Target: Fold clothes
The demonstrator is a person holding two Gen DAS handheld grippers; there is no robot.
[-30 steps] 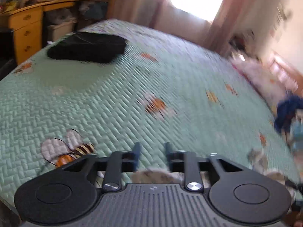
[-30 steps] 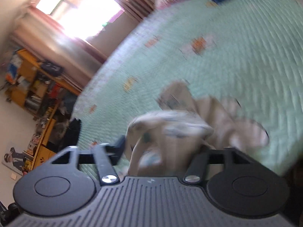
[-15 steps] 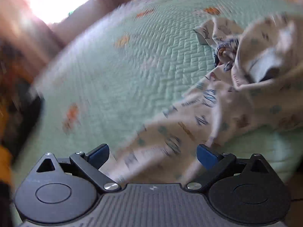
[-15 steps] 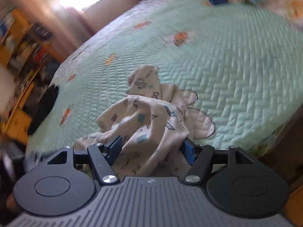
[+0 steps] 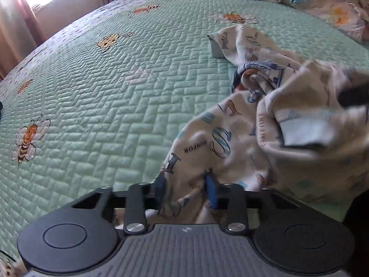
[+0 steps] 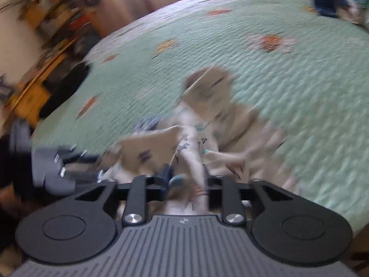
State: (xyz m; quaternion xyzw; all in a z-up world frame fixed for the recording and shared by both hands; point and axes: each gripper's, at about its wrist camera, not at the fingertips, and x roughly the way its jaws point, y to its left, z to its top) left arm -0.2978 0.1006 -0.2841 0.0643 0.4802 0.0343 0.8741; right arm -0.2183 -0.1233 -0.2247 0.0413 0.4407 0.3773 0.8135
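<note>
Cream printed garment (image 5: pixel 265 124) lies crumpled on the green quilted bed (image 5: pixel 115 92), at 3 o'clock. Left gripper (image 5: pixel 185 190) fingers are closing on its near hem; right gripper (image 6: pixel 185 182) fingers likewise close, cloth between them. Step: acquiring corners. Next move: lift and spread flat.
</note>
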